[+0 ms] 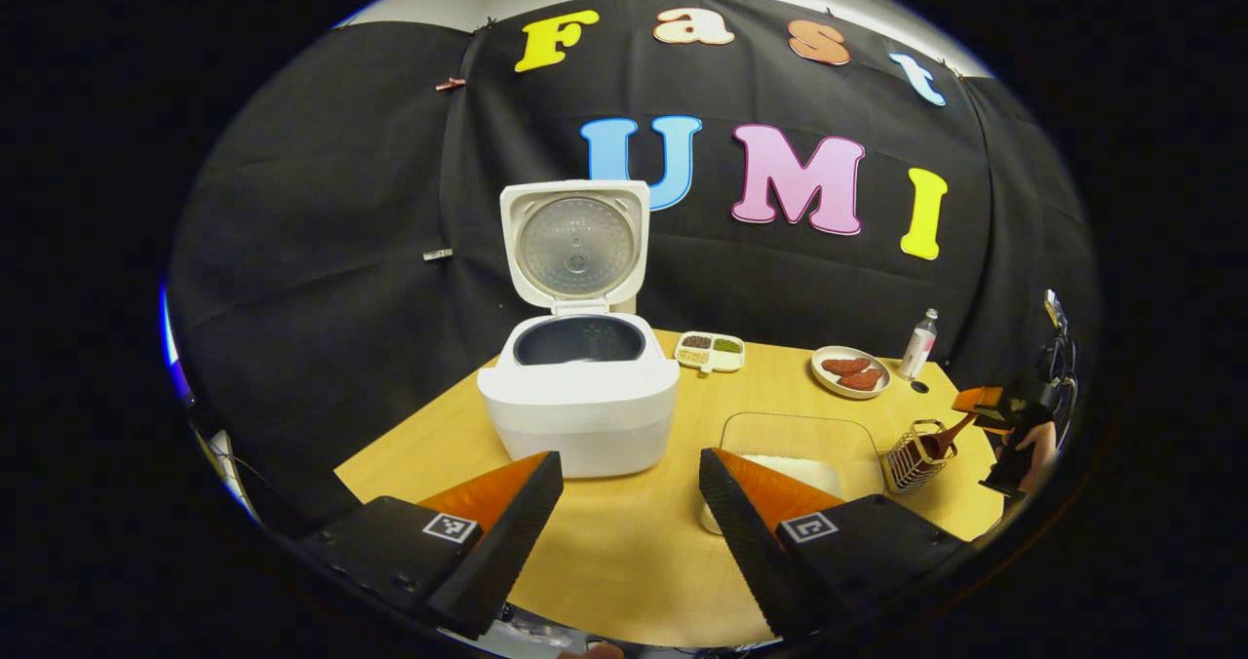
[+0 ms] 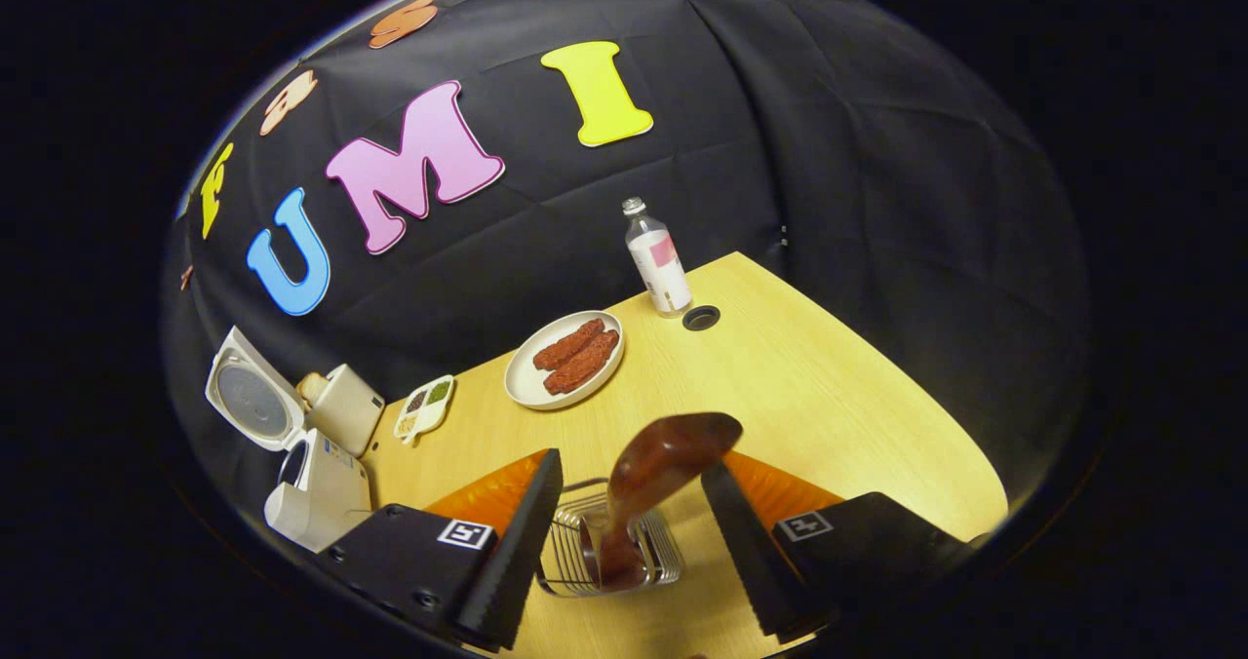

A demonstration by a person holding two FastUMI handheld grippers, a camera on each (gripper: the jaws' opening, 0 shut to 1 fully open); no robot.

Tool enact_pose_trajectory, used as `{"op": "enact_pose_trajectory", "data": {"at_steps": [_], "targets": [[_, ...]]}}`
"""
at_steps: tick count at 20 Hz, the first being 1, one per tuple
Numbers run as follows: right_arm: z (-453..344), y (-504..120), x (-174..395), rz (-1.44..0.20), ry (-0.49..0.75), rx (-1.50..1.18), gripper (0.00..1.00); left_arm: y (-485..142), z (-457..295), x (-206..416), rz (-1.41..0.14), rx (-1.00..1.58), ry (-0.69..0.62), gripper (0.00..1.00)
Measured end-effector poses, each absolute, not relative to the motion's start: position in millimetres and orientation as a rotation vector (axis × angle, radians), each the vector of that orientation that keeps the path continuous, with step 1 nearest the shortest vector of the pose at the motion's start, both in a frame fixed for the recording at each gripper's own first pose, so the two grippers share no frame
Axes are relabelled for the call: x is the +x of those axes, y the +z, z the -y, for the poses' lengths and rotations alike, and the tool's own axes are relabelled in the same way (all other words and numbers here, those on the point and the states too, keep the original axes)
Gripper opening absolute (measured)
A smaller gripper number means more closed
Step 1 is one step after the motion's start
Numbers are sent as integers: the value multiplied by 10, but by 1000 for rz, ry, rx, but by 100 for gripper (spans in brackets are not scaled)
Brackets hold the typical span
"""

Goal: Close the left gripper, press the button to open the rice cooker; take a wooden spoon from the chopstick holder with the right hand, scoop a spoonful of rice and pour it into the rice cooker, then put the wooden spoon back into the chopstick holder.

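Note:
The white rice cooker (image 1: 580,401) stands with its lid up and its dark inner pot showing, just beyond my left gripper (image 1: 629,456), which is open and holds nothing. In the right gripper view the cooker (image 2: 312,488) sits far left. A brown wooden spoon (image 2: 663,464) stands bowl-up in the wire chopstick holder (image 2: 655,550), leaning right. My right gripper (image 2: 632,469) is open around the spoon, a finger on either side, with gaps visible. In the left gripper view the holder (image 1: 912,459) with the spoon (image 1: 941,440) is at the right, and the right gripper (image 1: 985,407) hovers by it.
A clear container of white rice (image 1: 795,449) sits between cooker and holder. A small divided dish (image 1: 711,351), a plate with reddish-brown pieces (image 2: 565,359) and a bottle (image 2: 658,259) line the back of the wooden table (image 2: 829,386). A round hole (image 2: 701,318) lies near the bottle.

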State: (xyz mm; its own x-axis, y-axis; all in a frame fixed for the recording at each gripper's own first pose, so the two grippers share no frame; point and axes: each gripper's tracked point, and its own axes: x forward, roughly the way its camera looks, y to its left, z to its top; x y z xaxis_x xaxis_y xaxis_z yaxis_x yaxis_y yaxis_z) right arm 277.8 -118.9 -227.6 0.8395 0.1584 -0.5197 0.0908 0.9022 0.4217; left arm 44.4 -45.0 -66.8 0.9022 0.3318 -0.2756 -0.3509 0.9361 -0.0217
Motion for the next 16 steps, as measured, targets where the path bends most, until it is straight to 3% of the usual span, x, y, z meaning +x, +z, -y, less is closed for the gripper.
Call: {"op": "enact_pose_trajectory", "data": {"at_steps": [3, 5, 6, 8, 9, 16], "targets": [[1126, -2439, 2861, -642, 20, 538, 72, -717, 580, 440, -282, -30, 353, 97], [1129, -2483, 2907, -653, 7, 581, 39, -710, 702, 416, -277, -17, 337, 97], [1116, -2472, 2882, -661, 9, 593, 33, -750, 742, 410, -281, -29, 328, 98], [1081, -2446, 2851, -682, 16, 650, 30, -805, 827, 391, -286, -85, 313, 97], [1062, -2418, 2843, -693, 16, 672, 24, -830, 842, 380, -286, -108, 315, 97], [1060, -1878, 2843, -602, 54, 595, 24, -847, 740, 356, -273, -114, 288, 97]]}}
